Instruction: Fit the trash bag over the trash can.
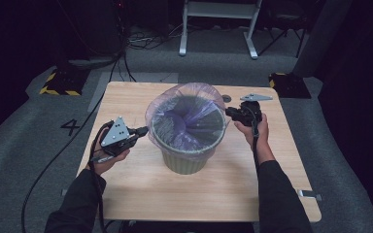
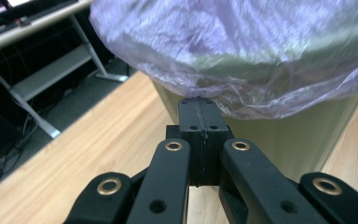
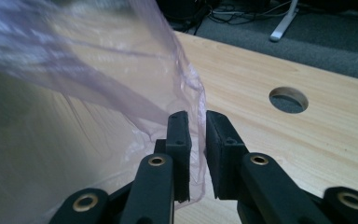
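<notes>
I see a light wooden table [image 1: 141,194] carrying one green bin [image 1: 187,158] lined with a purple bag [image 1: 175,104], between my fingers; a round hole [image 3: 288,99] is beyond my right fingertips.

Left gripper [image 2: 200,116] jaws together, right gripper [image 3: 196,135] seemingly parted.

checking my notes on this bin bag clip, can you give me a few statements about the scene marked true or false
1. A translucent purple plastic bag lines the pale green round bin. True.
2. The left gripper has its jaws wide apart. False: they are pressed together, their tips at the bag's lower edge.
3. The right gripper has a fold of bag film in the gap between its jaws. True.
4. The bin lies on its side. False: it stands upright on the light wooden table.
5. The table has a round hole. True.
</notes>
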Action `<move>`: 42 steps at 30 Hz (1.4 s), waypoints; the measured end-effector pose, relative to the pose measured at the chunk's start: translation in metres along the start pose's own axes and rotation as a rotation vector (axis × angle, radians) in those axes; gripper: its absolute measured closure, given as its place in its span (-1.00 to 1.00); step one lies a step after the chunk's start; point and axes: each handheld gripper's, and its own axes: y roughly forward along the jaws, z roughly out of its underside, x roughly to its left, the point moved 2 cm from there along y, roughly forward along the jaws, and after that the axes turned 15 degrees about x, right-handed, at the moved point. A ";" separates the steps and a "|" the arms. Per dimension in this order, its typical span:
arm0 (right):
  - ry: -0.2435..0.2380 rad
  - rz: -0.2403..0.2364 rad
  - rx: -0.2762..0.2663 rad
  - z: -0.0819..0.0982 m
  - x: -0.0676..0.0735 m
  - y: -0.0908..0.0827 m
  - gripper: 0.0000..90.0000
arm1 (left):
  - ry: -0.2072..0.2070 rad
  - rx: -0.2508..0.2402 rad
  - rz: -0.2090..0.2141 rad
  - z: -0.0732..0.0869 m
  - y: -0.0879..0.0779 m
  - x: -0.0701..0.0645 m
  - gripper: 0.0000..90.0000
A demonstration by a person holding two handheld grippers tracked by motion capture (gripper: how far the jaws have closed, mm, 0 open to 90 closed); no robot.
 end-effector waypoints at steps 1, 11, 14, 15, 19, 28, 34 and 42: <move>0.001 0.000 0.011 0.001 0.000 0.002 0.79 | -0.005 0.005 0.002 0.002 0.002 0.000 1.00; 0.005 -0.013 0.066 0.011 -0.002 0.018 0.94 | -0.033 0.090 0.020 0.024 0.027 -0.002 1.00; 0.000 -0.017 0.053 0.010 -0.001 0.017 0.94 | -0.069 0.044 0.009 0.025 0.020 0.000 0.66; -0.002 -0.016 0.050 0.010 -0.001 0.016 0.94 | -0.077 0.028 0.009 0.025 0.016 0.000 0.53; 0.002 -0.016 0.030 0.009 -0.002 0.010 0.92 | -0.119 -0.013 -0.029 0.021 0.005 -0.005 -0.26; -0.009 -0.005 0.014 0.006 -0.003 -0.003 0.88 | 0.047 -0.031 -0.142 -0.001 -0.006 -0.024 -0.65; -0.020 -0.006 0.002 0.002 -0.001 -0.008 0.87 | 0.090 0.011 -0.160 -0.010 -0.003 -0.017 0.29; -0.034 -0.001 0.000 -0.001 0.001 -0.008 0.87 | 0.070 0.023 -0.117 -0.007 0.007 -0.008 1.00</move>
